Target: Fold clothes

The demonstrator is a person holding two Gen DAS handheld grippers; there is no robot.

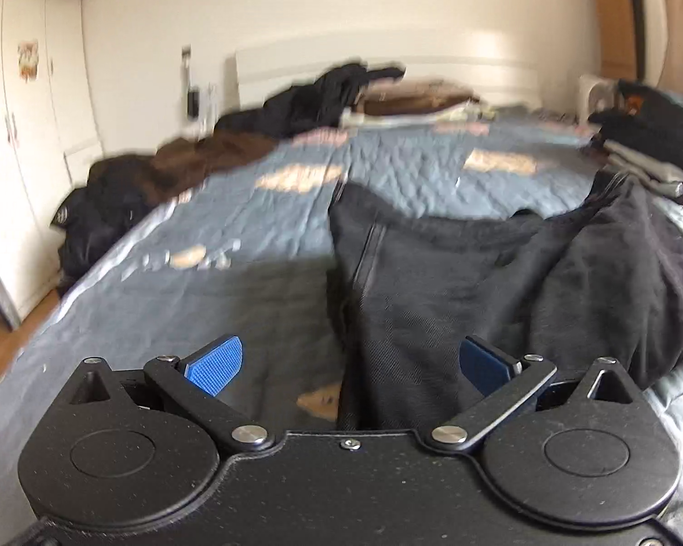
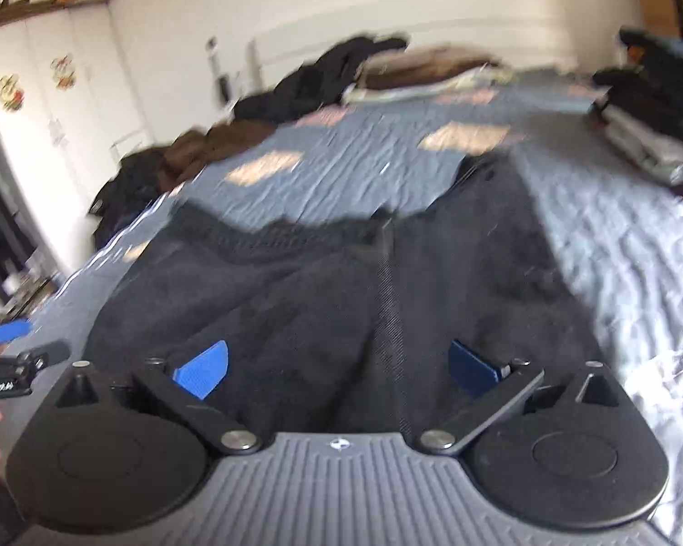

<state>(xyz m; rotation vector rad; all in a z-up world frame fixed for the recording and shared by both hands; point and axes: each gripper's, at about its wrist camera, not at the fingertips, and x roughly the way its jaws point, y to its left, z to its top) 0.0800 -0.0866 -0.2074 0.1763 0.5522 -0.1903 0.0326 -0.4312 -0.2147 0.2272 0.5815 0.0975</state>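
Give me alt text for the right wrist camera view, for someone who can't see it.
The right gripper hangs open over a dark garment spread on a bed's blue quilt. Unfolded clothes line the left edge, folded ones sit far right.

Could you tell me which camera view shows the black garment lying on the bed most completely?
The right wrist view: the black garment lies spread across the blue quilt, its far edge and both sides visible. The left wrist view shows only its left part, bunched and running out of frame on the right.
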